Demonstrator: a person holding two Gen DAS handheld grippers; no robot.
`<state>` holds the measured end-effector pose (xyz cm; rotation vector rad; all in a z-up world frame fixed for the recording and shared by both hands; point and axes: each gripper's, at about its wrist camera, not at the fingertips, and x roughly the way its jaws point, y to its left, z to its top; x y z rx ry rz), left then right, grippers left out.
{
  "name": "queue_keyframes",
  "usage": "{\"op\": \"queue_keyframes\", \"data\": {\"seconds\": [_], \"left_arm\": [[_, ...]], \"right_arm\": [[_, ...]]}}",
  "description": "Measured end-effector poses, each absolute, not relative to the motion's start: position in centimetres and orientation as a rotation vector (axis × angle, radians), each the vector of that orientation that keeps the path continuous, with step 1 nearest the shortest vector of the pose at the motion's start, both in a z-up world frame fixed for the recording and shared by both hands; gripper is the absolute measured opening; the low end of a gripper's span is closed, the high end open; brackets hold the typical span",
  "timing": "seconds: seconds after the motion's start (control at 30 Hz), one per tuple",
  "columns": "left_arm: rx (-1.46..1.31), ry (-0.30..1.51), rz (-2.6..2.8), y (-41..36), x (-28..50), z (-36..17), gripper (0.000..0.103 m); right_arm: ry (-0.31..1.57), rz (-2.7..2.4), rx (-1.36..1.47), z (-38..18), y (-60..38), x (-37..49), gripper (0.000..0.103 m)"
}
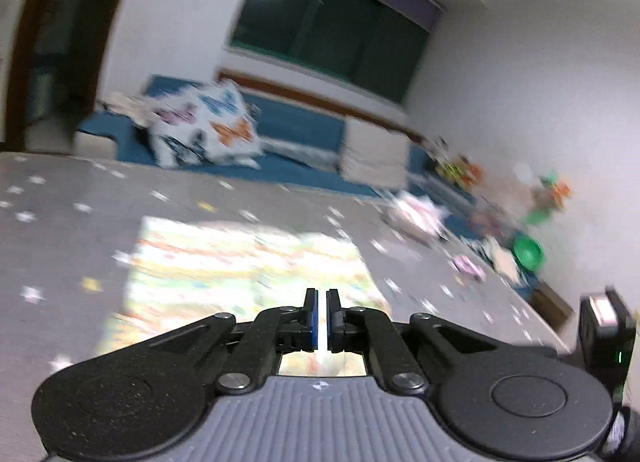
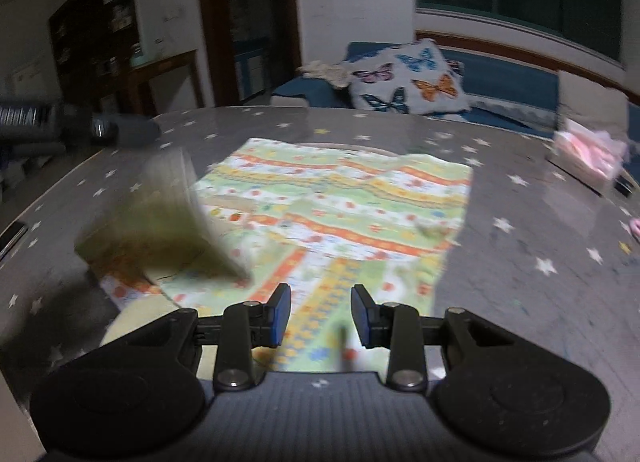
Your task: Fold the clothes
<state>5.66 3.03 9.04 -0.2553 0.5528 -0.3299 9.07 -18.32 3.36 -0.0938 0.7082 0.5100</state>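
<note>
A colourful patterned garment with orange, yellow and green bands lies spread on the grey star-print table. One corner of it hangs lifted and blurred at the left of the right wrist view. My right gripper is open and empty just above the garment's near part. My left gripper has its jaws nearly together, with only a thin gap; whether cloth sits between them is unclear. The garment shows blurred beyond it. The left gripper's body appears blurred at the far left of the right wrist view.
A butterfly-print pillow lies on a blue sofa behind the table. A pink folded item sits at the table's right edge. A green bowl and toys stand by the right wall. A phone lies at the table's left edge.
</note>
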Motion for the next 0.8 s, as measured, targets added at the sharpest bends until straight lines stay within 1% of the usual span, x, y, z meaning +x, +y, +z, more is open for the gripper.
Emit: {"op": "queue_keyframes", "data": {"seconds": [0.13, 0.3, 0.33, 0.37, 0.4, 0.43, 0.47, 0.5, 0.53, 0.57, 0.63, 0.7, 0.77, 0.8], "left_arm": [[-0.218, 0.641, -0.376, 1.4, 5.7, 7.1, 0.005], [-0.214, 0.651, -0.268, 5.2, 4.5, 6.5, 0.007], [-0.216, 0.651, -0.238, 6.2, 4.4, 6.4, 0.012], [-0.216, 0.651, -0.203, 7.1, 4.2, 6.3, 0.022], [-0.213, 0.649, -0.166, 8.0, 3.9, 6.3, 0.026], [-0.212, 0.648, -0.133, 8.9, 3.7, 6.2, 0.034], [-0.212, 0.648, -0.105, 9.8, 3.6, 6.1, 0.039], [-0.215, 0.649, -0.081, 10.6, 3.5, 5.9, 0.041], [-0.222, 0.651, -0.063, 11.6, 3.4, 5.7, 0.044], [-0.227, 0.653, -0.046, 12.3, 3.2, 5.4, 0.051], [-0.231, 0.653, -0.019, 13.2, 2.8, 5.1, 0.056], [-0.232, 0.657, 0.001, 14.2, 2.2, 4.7, 0.059], [-0.235, 0.664, 0.020, 14.7, 2.0, 4.2, 0.067], [-0.236, 0.667, 0.028, 15.0, 1.9, 3.9, 0.068]], "right_arm": [[0.734, 0.506, -0.027, 3.2, -19.8, 9.3, 0.033], [0.764, 0.558, 0.016, 2.9, -19.2, 9.6, 0.033], [0.769, 0.575, 0.017, 2.7, -18.7, 9.6, 0.033], [0.777, 0.596, 0.017, 2.7, -18.1, 9.7, 0.033], [0.785, 0.619, 0.011, 2.5, -17.2, 9.7, 0.033], [0.792, 0.638, 0.004, 2.3, -16.4, 9.7, 0.033], [0.798, 0.649, -0.003, 2.1, -15.7, 9.8, 0.033], [0.804, 0.659, -0.010, 1.9, -15.0, 9.9, 0.033], [0.810, 0.669, -0.017, 1.7, -14.3, 10.0, 0.033], [0.819, 0.670, -0.023, 1.4, -13.7, 10.1, 0.033], [0.839, 0.667, -0.033, 0.8, -12.5, 10.3, 0.033], [0.849, 0.658, -0.042, 0.4, -11.9, 10.3, 0.033], [0.846, 0.651, -0.042, 0.4, -11.7, 10.2, 0.033], [0.845, 0.648, -0.040, 0.4, -11.6, 10.1, 0.030]]}}
